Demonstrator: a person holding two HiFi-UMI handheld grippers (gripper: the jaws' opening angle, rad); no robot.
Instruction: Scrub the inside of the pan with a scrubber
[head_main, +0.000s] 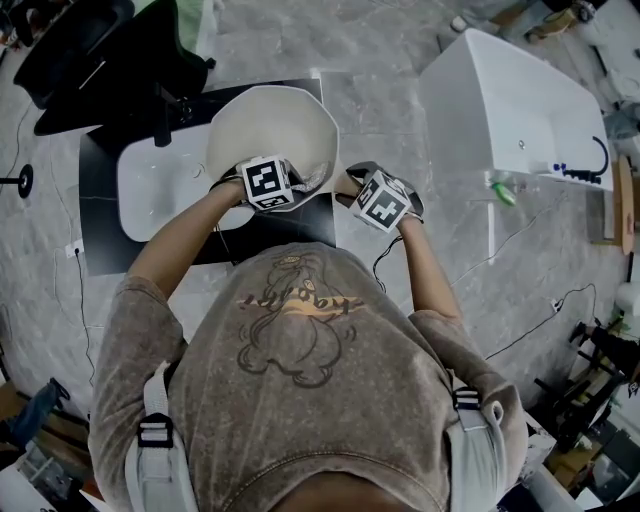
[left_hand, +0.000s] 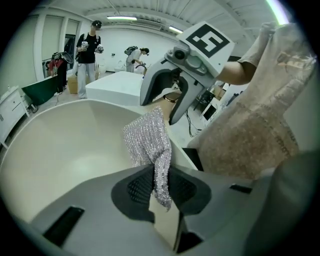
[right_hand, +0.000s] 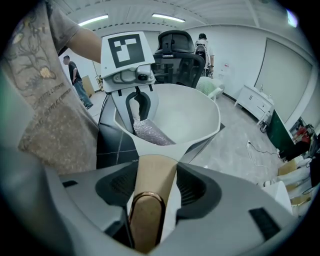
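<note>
A cream-white pan (head_main: 265, 120) is held tilted over the black counter. Its tan wooden handle (right_hand: 150, 200) lies between the jaws of my right gripper (right_hand: 152, 185), which is shut on it. In the head view the right gripper (head_main: 352, 187) sits at the pan's near right rim. My left gripper (left_hand: 160, 187) is shut on a silver mesh scrubber (left_hand: 150, 140) that hangs against the pan's inner wall (left_hand: 65, 155). From the right gripper view, the left gripper (right_hand: 137, 112) reaches into the pan (right_hand: 190, 115) with the scrubber (right_hand: 150, 134) on the near inside.
A white basin (head_main: 160, 185) is set in the black counter under the pan's left side. To the right on the grey floor stands a white bathtub (head_main: 510, 110). A black chair (head_main: 90, 50) is at the back left. Cables trail on the floor. People (left_hand: 89, 50) stand far off.
</note>
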